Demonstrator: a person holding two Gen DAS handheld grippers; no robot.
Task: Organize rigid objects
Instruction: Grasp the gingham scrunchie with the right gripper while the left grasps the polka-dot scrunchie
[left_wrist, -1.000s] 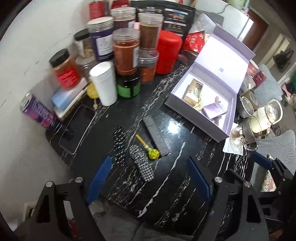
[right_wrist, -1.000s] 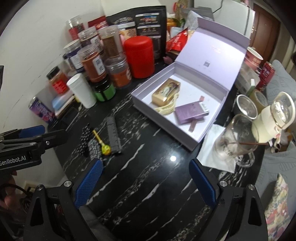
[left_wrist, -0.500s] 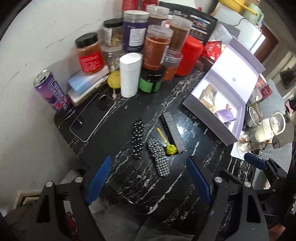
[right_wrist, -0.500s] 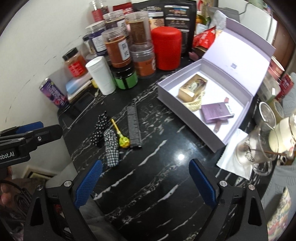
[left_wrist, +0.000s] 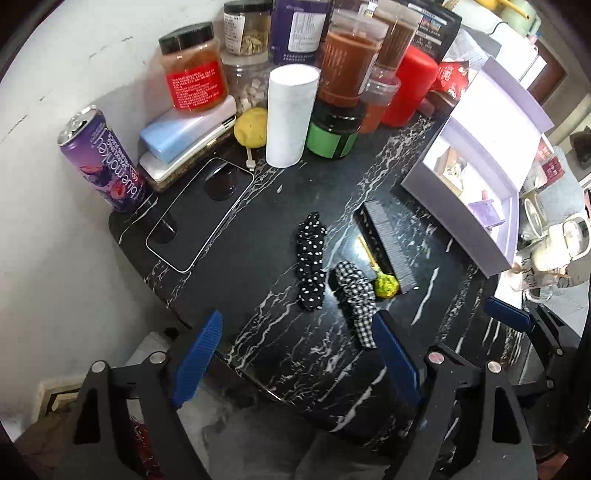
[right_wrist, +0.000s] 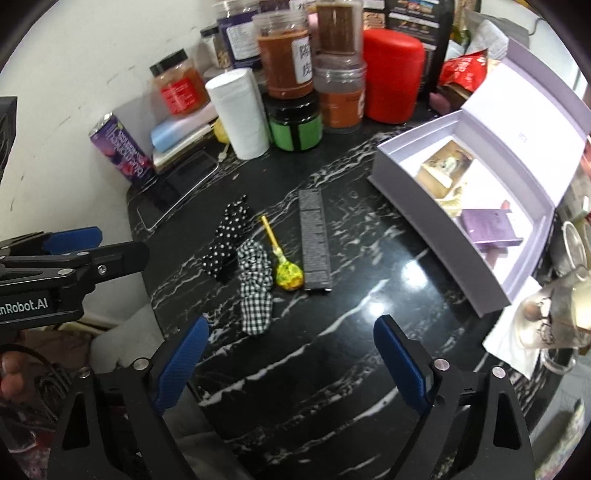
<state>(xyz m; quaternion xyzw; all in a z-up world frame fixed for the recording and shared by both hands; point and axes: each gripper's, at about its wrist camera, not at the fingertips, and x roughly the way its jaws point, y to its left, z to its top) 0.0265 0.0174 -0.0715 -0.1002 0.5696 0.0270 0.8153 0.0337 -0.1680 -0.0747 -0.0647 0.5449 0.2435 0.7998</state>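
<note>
Left wrist view: the dark ribbed comb (left_wrist: 388, 247) lies flat on the black marbled tabletop (left_wrist: 258, 229), its long axis running from the near right up toward the far left, the far end close beside the open lilac box (left_wrist: 458, 218). It is a slim charcoal bar with fine ridges. A lollipop (left_wrist: 386, 285) lies along its left edge, yellow-green head nearest the camera, stick pointing away. Left of that sit a checked scrunchie (left_wrist: 354, 295) and a polka-dot scrunchie (left_wrist: 311, 258). The left claw (left_wrist: 295, 354) hangs above the near tabletop edge, blue pads spread wide, holding nothing. Compared with half a second ago, the items fill more of the frame and the jars at the back sit higher.

Right wrist view: the comb (right_wrist: 314, 240) points almost straight away from the camera, the lollipop (right_wrist: 289, 275) head touching its near left side. The box (right_wrist: 436, 236) stands open to the right with small packages inside. The right claw (right_wrist: 291, 354) is also wide open and empty, above the bare tabletop (right_wrist: 369, 314). The items have drawn nearer since the earlier frame.
</note>
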